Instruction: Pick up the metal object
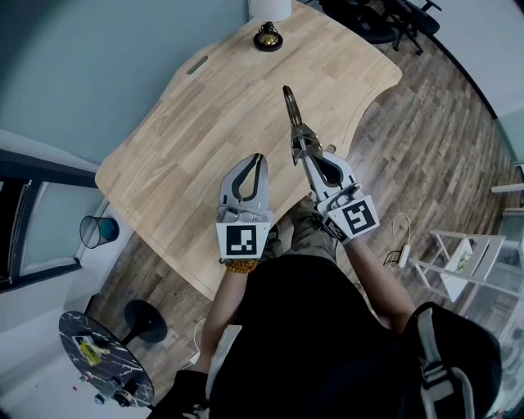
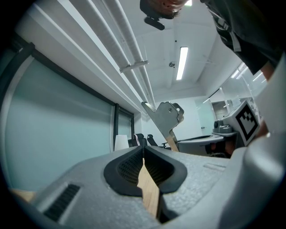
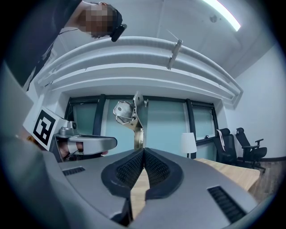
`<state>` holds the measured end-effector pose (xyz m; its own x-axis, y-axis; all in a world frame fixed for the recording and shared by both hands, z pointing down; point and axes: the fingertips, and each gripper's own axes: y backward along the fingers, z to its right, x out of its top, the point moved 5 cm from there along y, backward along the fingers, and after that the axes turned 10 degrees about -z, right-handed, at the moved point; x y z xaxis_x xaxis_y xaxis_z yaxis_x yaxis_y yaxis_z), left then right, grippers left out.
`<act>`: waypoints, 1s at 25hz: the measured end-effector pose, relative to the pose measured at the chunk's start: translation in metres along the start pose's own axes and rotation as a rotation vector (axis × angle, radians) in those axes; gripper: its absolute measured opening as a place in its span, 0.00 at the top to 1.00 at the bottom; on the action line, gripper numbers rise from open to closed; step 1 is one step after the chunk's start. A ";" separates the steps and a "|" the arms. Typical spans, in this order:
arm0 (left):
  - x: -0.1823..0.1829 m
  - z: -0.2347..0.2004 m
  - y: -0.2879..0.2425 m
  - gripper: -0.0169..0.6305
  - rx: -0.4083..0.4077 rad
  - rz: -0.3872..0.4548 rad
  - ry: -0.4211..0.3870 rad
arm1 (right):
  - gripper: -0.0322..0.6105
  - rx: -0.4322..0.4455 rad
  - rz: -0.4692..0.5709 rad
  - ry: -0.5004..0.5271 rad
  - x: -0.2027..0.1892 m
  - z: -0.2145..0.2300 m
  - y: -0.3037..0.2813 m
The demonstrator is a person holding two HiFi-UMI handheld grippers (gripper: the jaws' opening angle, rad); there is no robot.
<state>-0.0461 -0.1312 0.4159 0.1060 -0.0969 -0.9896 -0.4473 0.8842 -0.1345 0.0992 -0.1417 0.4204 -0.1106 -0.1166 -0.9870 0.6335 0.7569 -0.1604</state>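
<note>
The metal object is a slim bracket with a hinged silvery end. It sticks out beyond the tips of my right gripper, which is shut on its lower end and holds it above the wooden table. In the right gripper view the metal object rises straight out of my closed right gripper. My left gripper hovers beside it to the left, shut with nothing in it. The left gripper view shows my left gripper with its tips together and the metal object in the air beyond.
A small dark and gold bell-like item and a white lamp base stand at the table's far edge. A blue bin and a round dark side table sit on the floor at left; office chairs and a white rack stand at right.
</note>
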 end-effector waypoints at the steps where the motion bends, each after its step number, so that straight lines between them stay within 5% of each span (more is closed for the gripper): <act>1: 0.000 0.001 0.000 0.94 -0.001 0.002 -0.007 | 0.94 0.002 0.003 0.000 0.000 0.000 0.000; 25: -0.004 0.002 0.004 0.94 0.006 -0.012 -0.008 | 0.94 0.026 -0.078 0.037 -0.015 -0.001 -0.006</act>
<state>-0.0463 -0.1263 0.4198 0.1183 -0.1041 -0.9875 -0.4407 0.8857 -0.1461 0.0965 -0.1436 0.4366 -0.1882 -0.1501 -0.9706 0.6412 0.7298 -0.2372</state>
